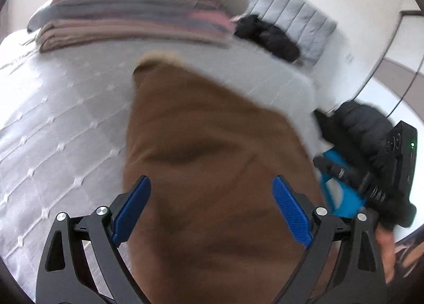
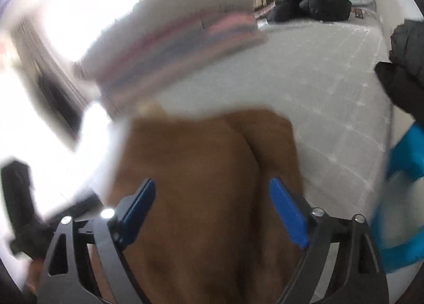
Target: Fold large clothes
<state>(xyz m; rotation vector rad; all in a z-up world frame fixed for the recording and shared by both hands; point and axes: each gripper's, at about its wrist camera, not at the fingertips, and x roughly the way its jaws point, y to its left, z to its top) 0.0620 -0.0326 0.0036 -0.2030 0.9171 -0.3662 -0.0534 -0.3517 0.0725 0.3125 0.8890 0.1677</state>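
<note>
Brown garment (image 1: 212, 171) fills the near field in both wrist views, lying on the quilted bed cover (image 1: 61, 118) and running lengthwise away from the tools toward the folded stack (image 1: 137, 12) at the far end. Its narrow end w/ pale lining points at the stack; wide end is under the cams.

Left gripper (image 1: 211, 208): jaws spread wide, straddling the cloth, nothing pinched. Right gripper (image 2: 212, 211): same, wide apart over the cloth, not clamped.

Right view shows a lengthwise crease/lobe on the garment's right side. Both views motion-blurred, so can't tell if the pads (image 1: 290, 214) touch fabric.

Key relation: long axis is fwd from both tools, both about equally near the wide end. My read: next fold goes along that axis, near end toward the stack. Black jacket (image 1: 267, 36) sits well apart by the headboard.
</note>
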